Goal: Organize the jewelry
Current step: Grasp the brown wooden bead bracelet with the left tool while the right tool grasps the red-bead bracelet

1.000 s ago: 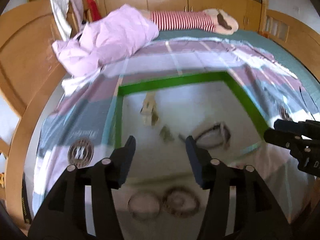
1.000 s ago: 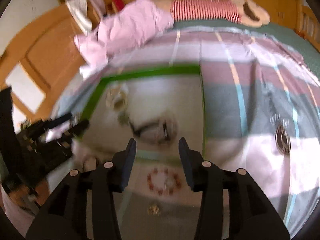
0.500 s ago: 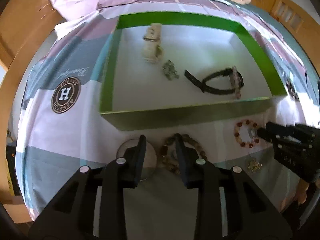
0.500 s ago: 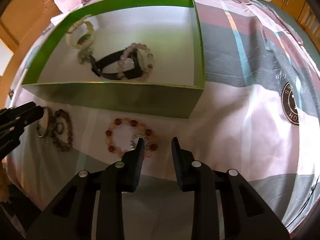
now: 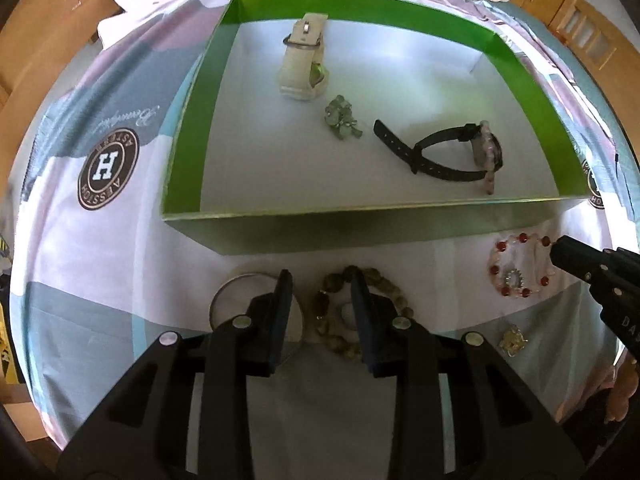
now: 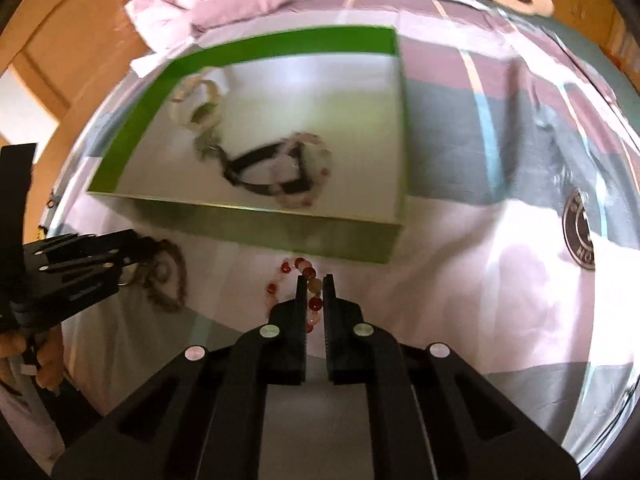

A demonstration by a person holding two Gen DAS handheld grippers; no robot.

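My right fingers (image 6: pixel 313 285) had just closed on the red bead bracelet (image 6: pixel 297 287), lying on the bed just before the green box (image 6: pixel 276 232). My left fingers (image 5: pixel 320 294) (half open) straddled the brown bead bracelet (image 5: pixel 362 312), unpinched; the box lay straight ahead.

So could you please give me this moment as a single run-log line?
right gripper: just closed, shut on red bead bracelet | left gripper: part-open, straddling brown bead bracelet | green box: two watches inside
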